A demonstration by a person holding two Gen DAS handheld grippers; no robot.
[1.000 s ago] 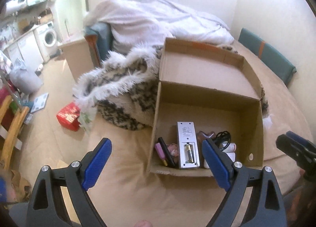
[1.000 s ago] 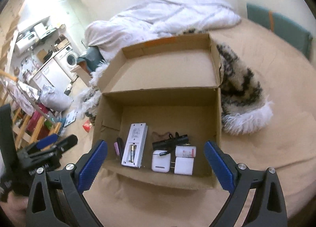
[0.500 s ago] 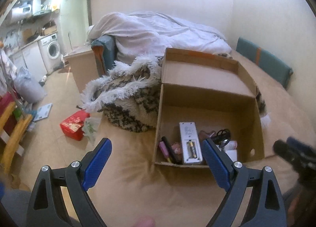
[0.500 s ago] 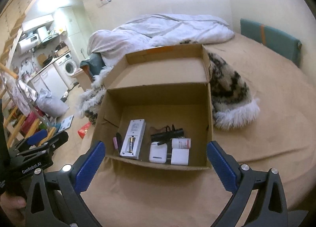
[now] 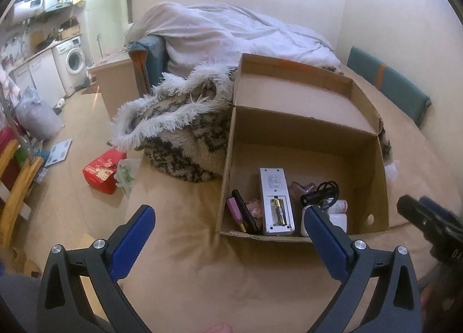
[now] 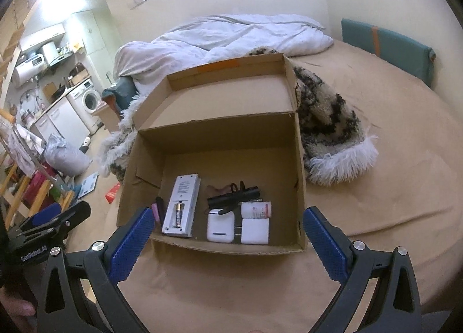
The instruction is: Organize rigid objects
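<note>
An open cardboard box point(image 6: 298, 159) point(image 5: 228, 159) sits on the tan bed cover. Inside lie a white remote point(image 6: 182, 205) point(image 5: 275, 199) with its battery showing, a pink and a black pen point(image 5: 241, 211), a white earbud case point(image 6: 220, 226), a white charger plug point(image 6: 256, 231), a small white tube point(image 6: 257, 209), a black flashlight point(image 6: 234, 197) and a pink heart-shaped thing point(image 5: 302, 188). My left gripper point(image 5: 228, 221) is open and empty, in front of the box's left corner. My right gripper point(image 6: 228, 224) is open and empty, in front of the box's front wall.
A fluffy patterned blanket point(image 5: 179, 124) point(image 6: 330, 130) lies behind and beside the box. A white duvet point(image 6: 220, 34) is heaped at the back. A teal cushion point(image 6: 385, 43) leans on the wall. A red packet point(image 5: 101, 172) lies on the floor left of the bed.
Both grippers have drawn back and up from the box, so it looks smaller and farther. Both stay open and empty. The things in the box have not moved.
</note>
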